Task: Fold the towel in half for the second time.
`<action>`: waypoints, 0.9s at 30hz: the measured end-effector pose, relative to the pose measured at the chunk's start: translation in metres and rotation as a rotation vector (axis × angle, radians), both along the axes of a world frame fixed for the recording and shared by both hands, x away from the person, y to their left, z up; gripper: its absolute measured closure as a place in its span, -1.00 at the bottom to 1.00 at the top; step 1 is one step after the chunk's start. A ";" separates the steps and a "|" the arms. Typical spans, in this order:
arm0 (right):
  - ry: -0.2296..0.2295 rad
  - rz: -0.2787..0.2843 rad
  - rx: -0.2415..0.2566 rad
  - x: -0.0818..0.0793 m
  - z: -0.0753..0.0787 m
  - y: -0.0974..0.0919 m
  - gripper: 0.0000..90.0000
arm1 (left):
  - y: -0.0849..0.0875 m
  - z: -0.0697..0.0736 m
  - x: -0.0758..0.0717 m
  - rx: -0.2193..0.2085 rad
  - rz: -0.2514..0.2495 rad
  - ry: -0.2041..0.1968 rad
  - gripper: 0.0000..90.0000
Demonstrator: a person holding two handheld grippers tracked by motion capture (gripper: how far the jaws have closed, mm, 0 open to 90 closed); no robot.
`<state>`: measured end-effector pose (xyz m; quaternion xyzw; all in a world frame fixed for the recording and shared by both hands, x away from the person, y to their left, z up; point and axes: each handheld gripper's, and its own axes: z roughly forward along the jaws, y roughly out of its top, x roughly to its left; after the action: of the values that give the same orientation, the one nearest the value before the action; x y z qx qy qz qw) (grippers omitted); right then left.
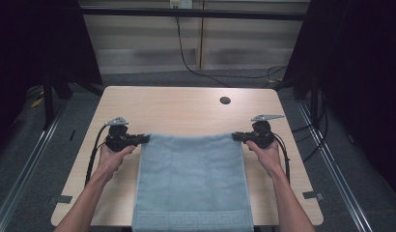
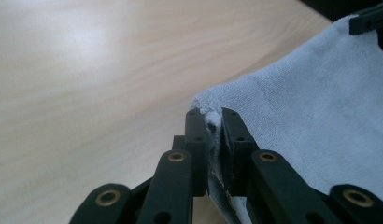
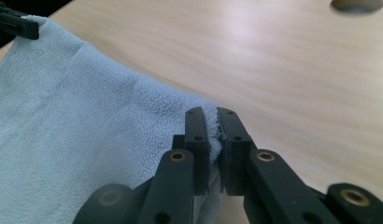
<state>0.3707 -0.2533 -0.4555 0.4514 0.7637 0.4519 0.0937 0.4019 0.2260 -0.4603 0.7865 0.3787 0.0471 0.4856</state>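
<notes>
The light blue towel (image 1: 192,181) hangs over the worktop's (image 1: 186,108) near edge — its far corners pinched, one in the left gripper (image 1: 144,138), one in the right gripper (image 1: 237,136), jaws clenched on cloth. Grasping looks done — folding or moving remains.

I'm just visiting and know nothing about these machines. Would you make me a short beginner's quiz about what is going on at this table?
1. True or false: the left tool is clamped on a corner of the towel.
2. What does the right tool hold?
A. a cable
B. a towel corner
C. nothing
3. Fill in: the towel's near end hangs over the edge of the ____.

Key:
1. True.
2. B.
3. The table.
</notes>
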 end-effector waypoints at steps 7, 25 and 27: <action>-0.085 -0.016 0.033 0.007 0.039 -0.004 0.87 | -0.001 0.040 0.013 -0.024 0.020 -0.074 0.85; -0.211 0.019 0.076 -0.018 0.079 -0.008 0.88 | 0.015 0.071 -0.012 -0.079 0.001 -0.191 0.86; -0.204 0.037 0.087 -0.031 0.071 -0.008 0.88 | 0.021 0.064 -0.025 -0.091 -0.003 -0.192 0.87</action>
<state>0.3395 -0.2617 -0.3849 0.3926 0.7379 0.5300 0.1431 0.3766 0.2466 -0.3963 0.7561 0.3312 0.1043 0.5548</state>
